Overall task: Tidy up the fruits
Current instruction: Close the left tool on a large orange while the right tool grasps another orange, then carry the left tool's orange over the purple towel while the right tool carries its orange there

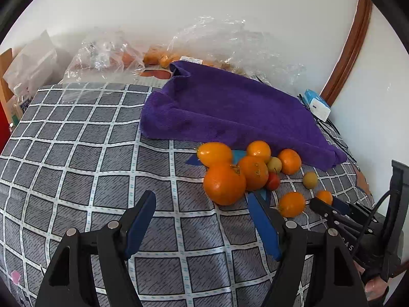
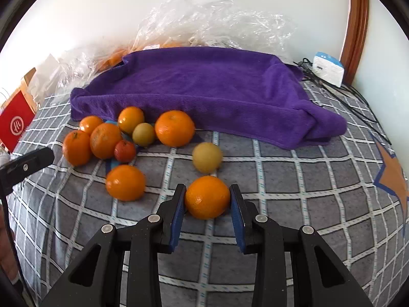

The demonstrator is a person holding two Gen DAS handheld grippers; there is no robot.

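The checked grey cloth fills my view from edge to edge; across the far half, from ten to two o'clock, lies the purple towel, rumpled at its right corner; behind it, at twelve, crinkled clear plastic bags pile against the wall. At nine to ten o'clock a cluster of oranges huddles just beside the towel's near edge, a small red fruit and a yellow-green fruit touching among them; one loose orange sits near at eight; a blurred yellow fruit sits alone at centre. My right gripper pinches a single orange, both blue pads pressed on its sides, on the cloth; my left gripper hangs spread with nothing between its pads, the big orange of the cluster at one o'clock.
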